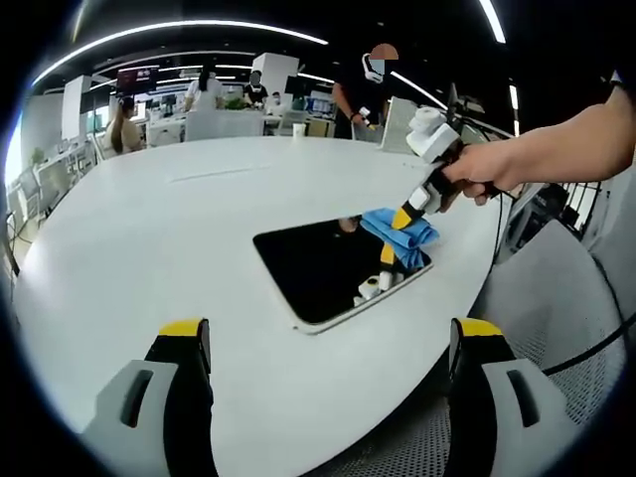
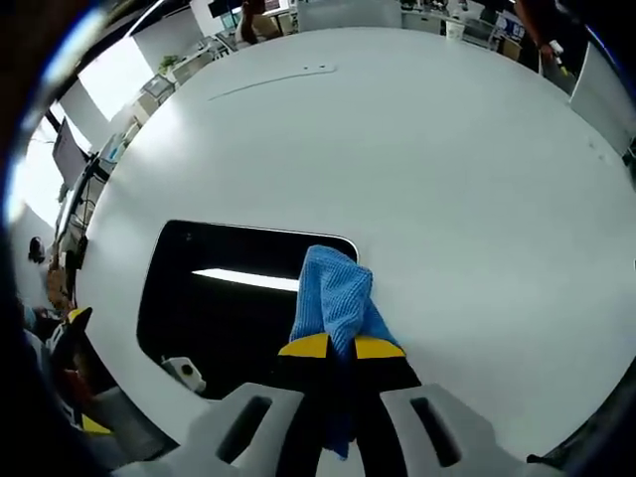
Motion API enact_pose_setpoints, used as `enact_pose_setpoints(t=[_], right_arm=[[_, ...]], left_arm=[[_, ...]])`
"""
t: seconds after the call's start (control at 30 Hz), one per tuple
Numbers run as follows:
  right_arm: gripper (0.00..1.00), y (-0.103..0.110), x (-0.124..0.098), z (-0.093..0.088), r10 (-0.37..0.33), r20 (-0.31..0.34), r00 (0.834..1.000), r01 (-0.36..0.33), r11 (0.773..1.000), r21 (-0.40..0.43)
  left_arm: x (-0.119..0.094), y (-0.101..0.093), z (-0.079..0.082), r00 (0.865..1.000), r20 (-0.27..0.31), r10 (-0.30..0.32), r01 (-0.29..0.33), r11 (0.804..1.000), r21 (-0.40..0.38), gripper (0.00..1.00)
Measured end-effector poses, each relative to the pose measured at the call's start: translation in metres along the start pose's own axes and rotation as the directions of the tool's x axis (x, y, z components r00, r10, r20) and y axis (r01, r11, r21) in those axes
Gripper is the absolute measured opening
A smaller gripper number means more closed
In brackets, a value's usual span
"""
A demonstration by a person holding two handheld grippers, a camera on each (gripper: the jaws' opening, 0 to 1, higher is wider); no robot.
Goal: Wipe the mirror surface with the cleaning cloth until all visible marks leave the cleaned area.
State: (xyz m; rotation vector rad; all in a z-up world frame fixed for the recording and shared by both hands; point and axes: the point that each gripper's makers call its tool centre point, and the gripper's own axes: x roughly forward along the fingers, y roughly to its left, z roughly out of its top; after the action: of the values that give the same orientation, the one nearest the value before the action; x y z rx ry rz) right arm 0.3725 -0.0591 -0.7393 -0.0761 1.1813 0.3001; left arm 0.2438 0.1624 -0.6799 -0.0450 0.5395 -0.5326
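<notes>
Dark rectangular mirror (image 2: 234,298) flat on the white round tabletop (image 2: 447,179), close to the tabletop's near edge, long axis crosswise ahead of the right jaws, wide bare tabletop beyond its far side. Blue cleaning cloth (image 2: 336,298) pinched between the closed jaws of the right gripper (image 2: 343,350), bunched and pressed on the mirror's corner just ahead of them, seen from the left gripper view as cloth (image 1: 399,231) on the mirror's (image 1: 318,268) far right corner under the right gripper (image 1: 404,221) in a hand (image 1: 487,171). Left gripper (image 1: 328,343) with jaws spread wide and nothing between, held back off the mirror's near edge, mirror centred ahead between them.
</notes>
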Motion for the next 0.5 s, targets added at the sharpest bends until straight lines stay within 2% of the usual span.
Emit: enact_pose_setpoints(t=[0.5], right_arm=[[0.01, 0.003, -0.006, -0.021, -0.003, -0.003, 1.0, 0.003, 1.0, 0.009]], left_arm=[[-0.001, 0.0, 0.002, 1.0, 0.012, 0.005, -0.005, 1.0, 0.003, 0.99]])
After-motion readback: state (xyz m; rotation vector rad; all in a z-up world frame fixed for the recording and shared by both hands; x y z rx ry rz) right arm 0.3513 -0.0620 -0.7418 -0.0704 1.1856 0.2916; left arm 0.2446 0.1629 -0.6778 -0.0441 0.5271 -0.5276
